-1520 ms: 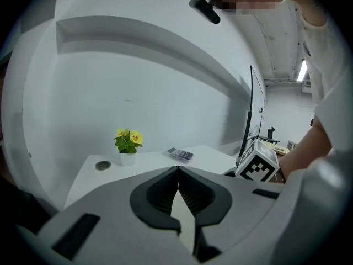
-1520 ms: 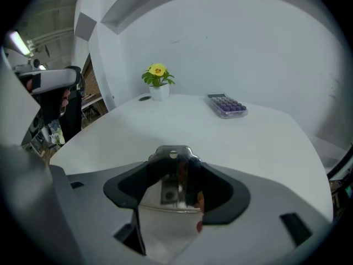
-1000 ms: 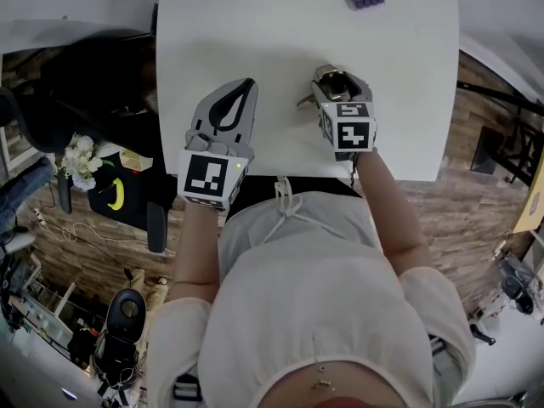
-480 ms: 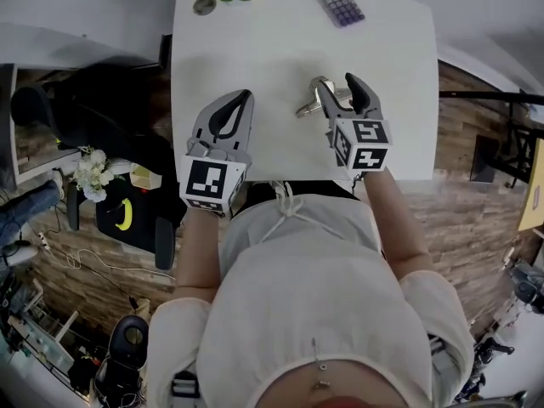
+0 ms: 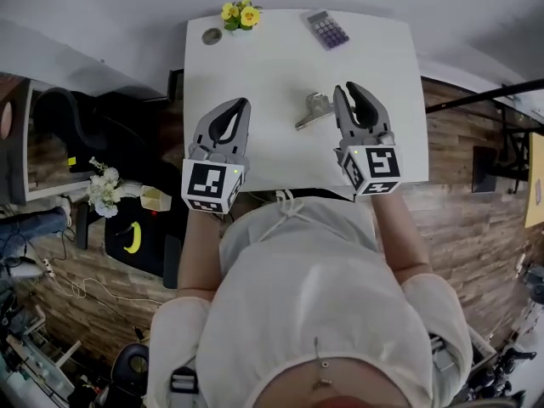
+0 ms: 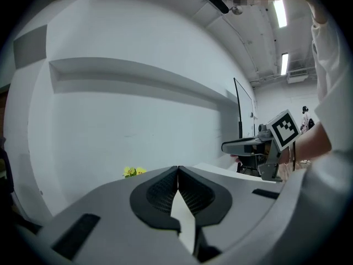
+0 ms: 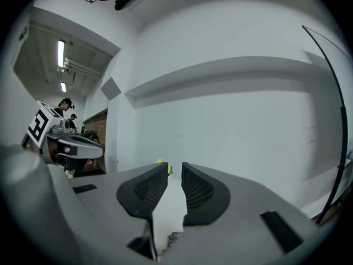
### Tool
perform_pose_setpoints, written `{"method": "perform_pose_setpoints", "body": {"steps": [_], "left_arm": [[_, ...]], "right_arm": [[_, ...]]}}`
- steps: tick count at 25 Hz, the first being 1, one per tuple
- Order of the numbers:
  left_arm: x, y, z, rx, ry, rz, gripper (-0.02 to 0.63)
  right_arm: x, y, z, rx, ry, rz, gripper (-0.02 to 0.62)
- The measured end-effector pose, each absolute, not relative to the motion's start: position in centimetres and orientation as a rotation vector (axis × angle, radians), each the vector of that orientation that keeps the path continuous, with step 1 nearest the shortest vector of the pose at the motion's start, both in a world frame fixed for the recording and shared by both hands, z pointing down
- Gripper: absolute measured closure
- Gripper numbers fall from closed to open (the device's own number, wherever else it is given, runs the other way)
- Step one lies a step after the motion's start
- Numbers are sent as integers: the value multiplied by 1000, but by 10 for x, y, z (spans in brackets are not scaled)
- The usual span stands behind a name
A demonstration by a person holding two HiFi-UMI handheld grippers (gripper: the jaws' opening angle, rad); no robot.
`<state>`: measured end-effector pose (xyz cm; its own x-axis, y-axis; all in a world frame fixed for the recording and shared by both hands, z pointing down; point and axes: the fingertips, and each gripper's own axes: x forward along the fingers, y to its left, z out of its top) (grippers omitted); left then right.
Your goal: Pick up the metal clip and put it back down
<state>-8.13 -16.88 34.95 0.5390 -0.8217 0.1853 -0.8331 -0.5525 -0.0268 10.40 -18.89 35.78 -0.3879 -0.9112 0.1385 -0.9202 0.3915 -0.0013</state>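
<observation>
The left gripper (image 6: 177,173) is facing a white wall, its jaws meeting at the tips with nothing between them. Yellow flowers (image 6: 132,171) are peeking over the left jaw, and the white tabletop (image 6: 212,169) is showing beyond.

Two grippers: left gripper (image 5: 244,103) at 8 o'clock over the table (image 5: 272,75), right gripper (image 5: 344,87) at 4, jaws just narrowing, nothing between. One table. On it: one clip (image 5: 313,109) at centre, one calculator (image 5: 327,30) at 1, one yellow bunch (image 5: 240,14) at 11, one disc (image 5: 212,35) at 10.
</observation>
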Motion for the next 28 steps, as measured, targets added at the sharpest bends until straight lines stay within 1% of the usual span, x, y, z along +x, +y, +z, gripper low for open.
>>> {"method": "perform_pose_setpoints", "body": {"steps": [3, 6, 9, 16, 28], "left_arm": [[-82, -164, 336, 2726, -1460, 245, 588], [-81, -159, 323, 2761, -1456, 208, 588], [-82, -153, 314, 2781, -1462, 194, 588], [-83, -148, 301, 2798, -1466, 178, 588], [-91, -156, 303, 2787, -1479, 185, 588]], "right_arm": [[105, -177, 338, 1690, -2559, 49, 538], [105, -165, 323, 1689, -2600, 7, 550], [103, -157, 314, 1690, -2621, -44, 592], [101, -152, 306, 1679, -2671, -57, 592], [91, -159, 311, 1629, -2688, -62, 595]]}}
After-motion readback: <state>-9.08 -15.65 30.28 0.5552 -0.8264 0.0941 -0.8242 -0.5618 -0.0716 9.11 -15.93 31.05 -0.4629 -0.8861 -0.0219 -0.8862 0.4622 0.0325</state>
